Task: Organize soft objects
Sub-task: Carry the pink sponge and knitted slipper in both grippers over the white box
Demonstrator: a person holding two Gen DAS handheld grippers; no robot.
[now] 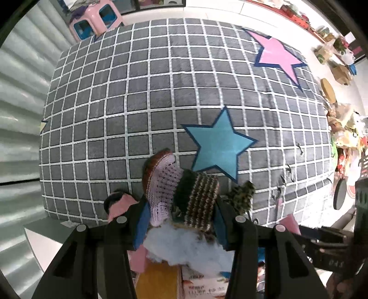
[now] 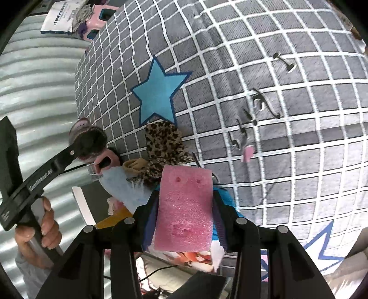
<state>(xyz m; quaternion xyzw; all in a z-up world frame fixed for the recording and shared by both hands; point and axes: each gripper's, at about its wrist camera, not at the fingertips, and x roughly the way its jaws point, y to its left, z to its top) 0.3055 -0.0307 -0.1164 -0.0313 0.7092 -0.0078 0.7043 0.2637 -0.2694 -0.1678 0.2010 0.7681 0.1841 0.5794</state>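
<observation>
My left gripper (image 1: 181, 207) is shut on a bundle of knitted pieces: a pink and brown one (image 1: 161, 184) and a dark striped one (image 1: 199, 197), held above the grey grid rug (image 1: 138, 92). In the right wrist view the left gripper (image 2: 88, 143) shows at the left with the knits in it. My right gripper (image 2: 184, 207) is shut on a pink foam sponge (image 2: 184, 211). A leopard-print cloth (image 2: 164, 142) and a light blue fluffy cloth (image 2: 124, 186) lie just beyond the sponge; the blue cloth also shows under the left gripper (image 1: 184, 248).
The rug has a blue star (image 1: 218, 147) and a pink star (image 1: 278, 55). A pink stool (image 1: 96, 18) stands at its far corner. Cluttered shelves (image 1: 340, 69) run along the right. A small pink scrap (image 2: 248, 154) and black hooks (image 2: 260, 101) lie on the rug.
</observation>
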